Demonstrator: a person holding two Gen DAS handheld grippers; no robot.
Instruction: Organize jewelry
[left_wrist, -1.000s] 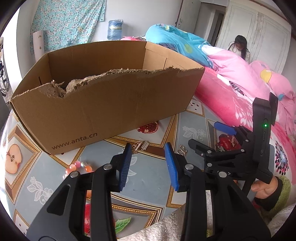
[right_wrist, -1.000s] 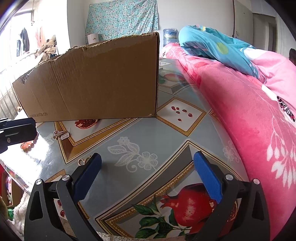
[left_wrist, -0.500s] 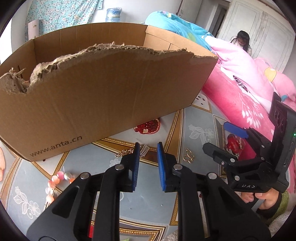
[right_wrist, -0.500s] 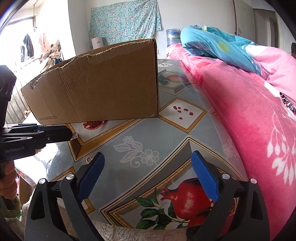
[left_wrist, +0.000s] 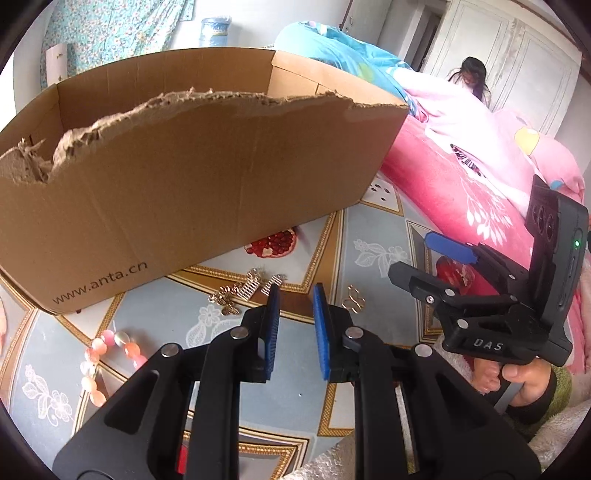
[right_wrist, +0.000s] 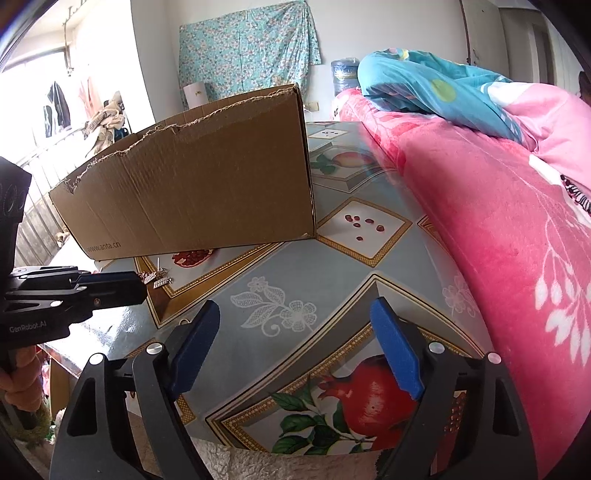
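A cardboard box (left_wrist: 192, 177) stands on the table (left_wrist: 373, 325), toward its far side. Before the box lie small hair combs (left_wrist: 255, 286) and a butterfly charm (left_wrist: 227, 300); a clasp (left_wrist: 354, 298) lies to their right, a bead bracelet (left_wrist: 107, 354) toward the table's left edge. Bedding (right_wrist: 498, 206) runs along the right edge

I saw a plain brown corrugated cardboard box (left_wrist: 192, 177) with dark printed lettering at its near left corner. Under it lay a grey-blue tablecloth (right_wrist: 295, 266) patterned with white flowers, gold borders and red pomegranates. Near left were pink, peach and clear glass beads (left_wrist: 110, 350). On the right lay a pink blanket (right_wrist: 517, 221) with white leaf sprays; far off, a turquoise floral cloth (right_wrist: 247, 51).
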